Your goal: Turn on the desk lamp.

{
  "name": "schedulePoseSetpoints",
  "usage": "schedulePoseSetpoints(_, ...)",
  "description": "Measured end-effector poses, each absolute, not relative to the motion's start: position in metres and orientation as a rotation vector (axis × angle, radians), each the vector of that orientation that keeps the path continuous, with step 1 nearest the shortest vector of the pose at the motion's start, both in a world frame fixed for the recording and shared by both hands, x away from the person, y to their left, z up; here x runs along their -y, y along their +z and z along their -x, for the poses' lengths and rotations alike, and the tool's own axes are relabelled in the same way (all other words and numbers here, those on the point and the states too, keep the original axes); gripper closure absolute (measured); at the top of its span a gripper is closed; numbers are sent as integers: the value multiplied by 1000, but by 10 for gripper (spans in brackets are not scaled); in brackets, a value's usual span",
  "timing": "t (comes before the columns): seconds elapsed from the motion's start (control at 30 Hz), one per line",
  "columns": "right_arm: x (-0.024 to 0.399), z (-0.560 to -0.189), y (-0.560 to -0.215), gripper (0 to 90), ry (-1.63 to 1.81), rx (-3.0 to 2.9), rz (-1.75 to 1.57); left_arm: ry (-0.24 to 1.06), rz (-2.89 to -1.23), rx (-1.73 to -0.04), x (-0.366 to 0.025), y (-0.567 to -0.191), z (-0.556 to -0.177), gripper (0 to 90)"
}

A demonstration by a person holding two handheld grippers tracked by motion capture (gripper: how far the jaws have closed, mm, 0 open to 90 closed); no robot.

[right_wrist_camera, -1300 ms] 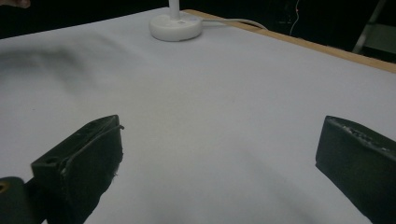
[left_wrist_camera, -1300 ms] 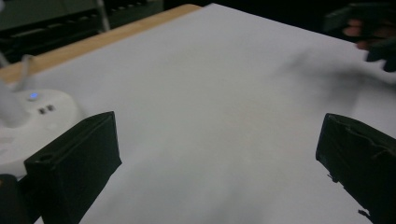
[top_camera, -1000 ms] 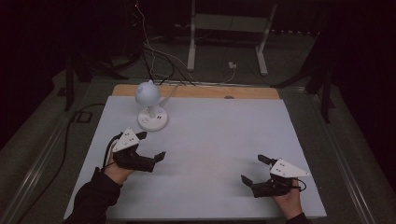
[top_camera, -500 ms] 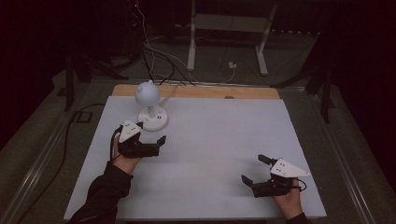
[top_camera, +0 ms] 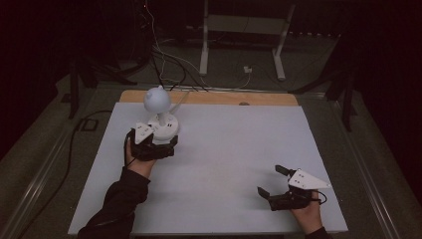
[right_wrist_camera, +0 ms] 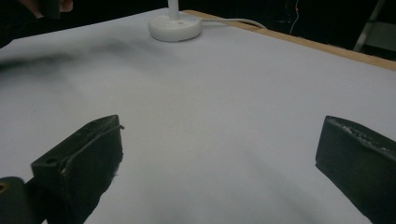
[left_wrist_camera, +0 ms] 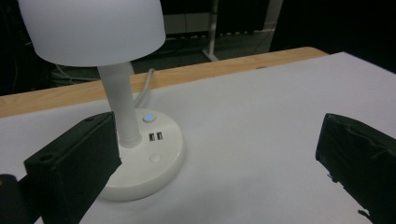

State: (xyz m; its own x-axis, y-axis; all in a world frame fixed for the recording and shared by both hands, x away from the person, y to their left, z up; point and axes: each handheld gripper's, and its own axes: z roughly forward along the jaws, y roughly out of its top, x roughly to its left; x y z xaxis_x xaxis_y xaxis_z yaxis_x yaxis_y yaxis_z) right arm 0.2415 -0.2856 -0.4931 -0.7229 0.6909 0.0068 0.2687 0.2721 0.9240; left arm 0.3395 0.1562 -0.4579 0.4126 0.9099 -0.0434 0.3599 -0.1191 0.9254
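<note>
A white table lamp [top_camera: 158, 101] with a round shade stands at the back left of the white tabletop [top_camera: 239, 149]. Its round base [left_wrist_camera: 149, 161] carries a lit blue button [left_wrist_camera: 148, 117], two USB ports and a second button. My left gripper [top_camera: 161, 143] is open right at the front of the base; in the left gripper view its left jaw is against the base's side and stem, with nothing clamped between the jaws [left_wrist_camera: 219, 140]. My right gripper [top_camera: 269, 180] stands open and empty near the front right edge, far from the lamp base [right_wrist_camera: 175, 25].
A wooden strip [top_camera: 209, 98] edges the table's back. The lamp's white cord [top_camera: 180, 97] runs off over it. Cables [top_camera: 164, 64] and a metal stand's legs [top_camera: 204, 55] lie on the dark floor behind. A black cable [top_camera: 74, 144] trails at the left.
My left gripper has moved away from the person and slightly right, from mid-left of the table up to the lamp's base. The right gripper has stayed put.
</note>
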Motion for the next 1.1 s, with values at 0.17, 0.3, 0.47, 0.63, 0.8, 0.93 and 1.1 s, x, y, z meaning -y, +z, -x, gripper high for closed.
schedulePoseSetpoints(0.17,286,-242,-493,6,1442,-2149,-871,737,-1687,-1160,-148,-463,-347,3)
schedulePoseSetpoints(0.3,287,-242,-493,6,1448,-2144,-880,767,-1688,-1194,-144,-468,-355,3)
schedulePoseSetpoints(0.47,287,-242,-493,6,1453,-2142,-882,780,-1672,-1233,-140,-473,-363,3)
schedulePoseSetpoints(0.63,288,-242,-493,6,1454,-2141,-885,793,-1664,-1285,-136,-478,-372,3)
schedulePoseSetpoints(0.8,288,-243,-493,6,1456,-2141,-886,840,-1642,-1313,-131,-481,-377,3)
schedulePoseSetpoints(0.93,289,-243,-494,6,1462,-2141,-891,864,-1653,-1354,-127,-483,-381,30)
schedulePoseSetpoints(1.1,288,-243,-494,6,1465,-2144,-894,928,-1627,-1382,-127,-487,-382,169)
